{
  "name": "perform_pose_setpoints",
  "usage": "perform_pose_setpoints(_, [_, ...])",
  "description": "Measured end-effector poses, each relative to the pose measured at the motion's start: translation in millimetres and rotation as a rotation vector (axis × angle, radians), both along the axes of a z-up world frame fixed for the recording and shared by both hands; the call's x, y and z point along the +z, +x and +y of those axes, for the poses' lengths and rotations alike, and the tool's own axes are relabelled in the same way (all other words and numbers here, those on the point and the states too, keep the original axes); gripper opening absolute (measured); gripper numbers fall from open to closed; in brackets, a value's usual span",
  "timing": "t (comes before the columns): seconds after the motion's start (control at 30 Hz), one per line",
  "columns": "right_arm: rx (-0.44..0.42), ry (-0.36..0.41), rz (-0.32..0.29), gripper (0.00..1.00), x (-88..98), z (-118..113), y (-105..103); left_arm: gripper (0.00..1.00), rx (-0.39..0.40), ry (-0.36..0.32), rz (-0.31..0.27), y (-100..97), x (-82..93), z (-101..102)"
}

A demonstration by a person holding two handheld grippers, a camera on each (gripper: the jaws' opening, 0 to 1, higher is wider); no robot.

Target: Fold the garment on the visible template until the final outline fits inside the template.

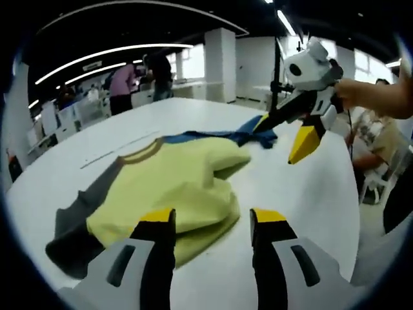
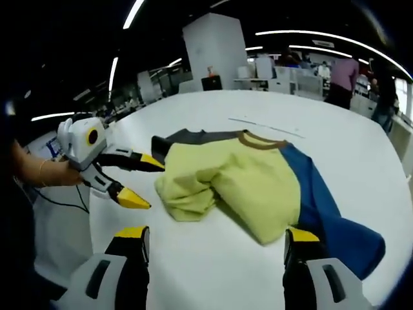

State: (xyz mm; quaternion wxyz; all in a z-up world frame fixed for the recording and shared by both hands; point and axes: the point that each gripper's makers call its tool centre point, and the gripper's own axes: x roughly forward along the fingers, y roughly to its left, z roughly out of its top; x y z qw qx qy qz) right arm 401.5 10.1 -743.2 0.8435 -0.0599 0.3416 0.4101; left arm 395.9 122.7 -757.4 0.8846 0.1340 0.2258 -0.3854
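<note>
While your left gripper [image 1: 213, 226] hangs low over the near edge of the white table [image 1: 310, 194], its two yellow-tipped jaws stand well apart with nothing between them. Just beyond them in the left gripper view lies the garment [image 1: 174, 187], a yellow-green shirt with a brown collar, a grey sleeve trailing off to one side and a blue sleeve stretching away toward the far side. Your right gripper [image 1: 293, 132] comes in from the right there, up off the table near the blue sleeve's end; its jaws look parted, and I cannot tell whether cloth is caught in them.

In the right gripper view, your right gripper [image 2: 216, 248] shows both jaws spread wide and empty, one on each side of the near table edge. The garment [image 2: 251, 181] sits ahead of them, its yellow body bunched and doubled over itself, the blue sleeve [image 2: 335, 219] spilling toward the right jaw and the grey sleeve [image 2: 184, 137] behind. Your left gripper [image 2: 145, 181] enters from the left, jaws open, tips just beside the crumpled yellow edge. Faint lines on the table [image 2: 271, 129] beyond the collar may belong to the template, but I cannot make out its outline.

By my reading, you are early to midway: the body is roughly gathered, not squared, and both sleeves are still outside any neat rectangle. Flattening, folding the sleeves in and checking the fit all remain.
</note>
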Motion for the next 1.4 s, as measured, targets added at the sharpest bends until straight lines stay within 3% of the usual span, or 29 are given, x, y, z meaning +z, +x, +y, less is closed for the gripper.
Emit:
perform_pose_setpoints(0.13, [0.007,-0.002,0.008,0.9,-0.8,1,-3,0.38,-0.07,0.089,-0.032,1.7,-8.7,-10])
perform_pose_setpoints(0.33, [0.019,0.0,0.003,0.93,1.2,2,-6,0.37,-0.112,0.126,-0.052,4.8,-12.4,-24])
perform_pose_setpoints(0.8, [0.021,-0.017,0.008,0.94,-3.5,-1,-14,0.33,-0.113,0.202,0.006,11.2,-35.5,-25])
perform_pose_setpoints(1.17, [0.002,-0.005,0.009,0.94,-2.6,-7,-16,0.25,-0.062,0.162,0.066,20.0,-39.2,-24])
perform_pose_setpoints(1.3, [-0.007,0.002,0.013,0.94,-3.4,-8,-18,0.21,-0.011,0.102,0.158,22.5,-41.9,-22])
perform_pose_setpoints(1.4, [-0.015,0.006,0.015,0.94,-3.4,-9,-18,0.13,0.007,0.088,0.179,29.7,-38.0,-17])
